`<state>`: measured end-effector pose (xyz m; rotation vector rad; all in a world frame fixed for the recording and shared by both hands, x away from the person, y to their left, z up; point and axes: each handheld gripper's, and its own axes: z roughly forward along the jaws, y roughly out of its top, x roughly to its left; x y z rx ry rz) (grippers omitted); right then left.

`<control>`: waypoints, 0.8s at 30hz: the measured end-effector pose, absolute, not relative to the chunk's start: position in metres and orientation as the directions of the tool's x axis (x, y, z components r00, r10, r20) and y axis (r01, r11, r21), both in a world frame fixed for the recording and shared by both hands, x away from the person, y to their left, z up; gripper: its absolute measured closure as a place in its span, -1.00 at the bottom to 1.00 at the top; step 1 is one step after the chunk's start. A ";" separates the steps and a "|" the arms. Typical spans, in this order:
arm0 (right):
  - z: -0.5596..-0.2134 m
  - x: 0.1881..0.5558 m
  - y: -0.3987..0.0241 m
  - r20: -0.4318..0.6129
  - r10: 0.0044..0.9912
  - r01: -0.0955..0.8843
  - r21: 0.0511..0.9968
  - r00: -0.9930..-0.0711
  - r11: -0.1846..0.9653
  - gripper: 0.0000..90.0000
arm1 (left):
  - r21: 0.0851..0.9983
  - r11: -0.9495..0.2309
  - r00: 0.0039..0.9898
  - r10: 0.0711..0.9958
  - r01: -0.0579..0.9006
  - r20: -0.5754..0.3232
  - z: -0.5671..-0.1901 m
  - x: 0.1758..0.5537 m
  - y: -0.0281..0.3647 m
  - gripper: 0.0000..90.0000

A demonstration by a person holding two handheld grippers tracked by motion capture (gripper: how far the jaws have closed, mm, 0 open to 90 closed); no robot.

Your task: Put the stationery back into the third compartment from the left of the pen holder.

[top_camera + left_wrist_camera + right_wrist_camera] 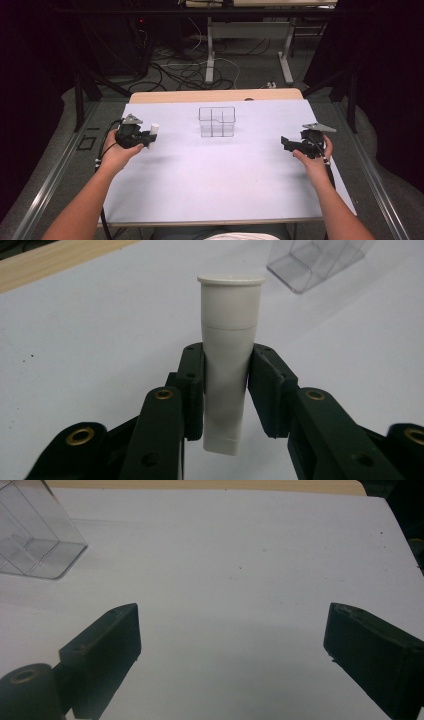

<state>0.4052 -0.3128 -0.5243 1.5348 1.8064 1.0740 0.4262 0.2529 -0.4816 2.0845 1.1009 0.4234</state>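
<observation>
The person's left hand-held gripper [226, 390] is closed on a small white plastic tube with a flat wide cap [227, 365]. Its two black jaws squeeze the soft middle of the tube, and the cap end points away from the hand. The tube seems to be lifted a little off the white sheet on the bench [210, 175].

The right hand-held gripper [232, 640] is wide open and holds nothing. It waits over the right side of the sheet.

Farther back, in the middle of the bench, stands a clear plastic box with little walls inside [216, 121].

The step looks like carrying the tube. Next, the left hand should probably move it over to the clear box and drop it gently into one space.
</observation>
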 end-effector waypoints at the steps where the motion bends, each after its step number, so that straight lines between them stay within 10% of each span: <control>1: -0.524 0.405 -0.313 0.095 0.972 0.548 0.835 -0.213 0.039 -0.83 | 0.749 -0.342 0.564 0.824 0.567 -0.051 -0.482 0.427 0.253 0.52; 24: -0.525 0.406 -0.314 0.092 0.973 0.549 0.835 -0.213 0.041 -0.83 | 0.876 -0.075 0.422 0.893 0.477 -0.153 -0.461 0.435 0.242 0.52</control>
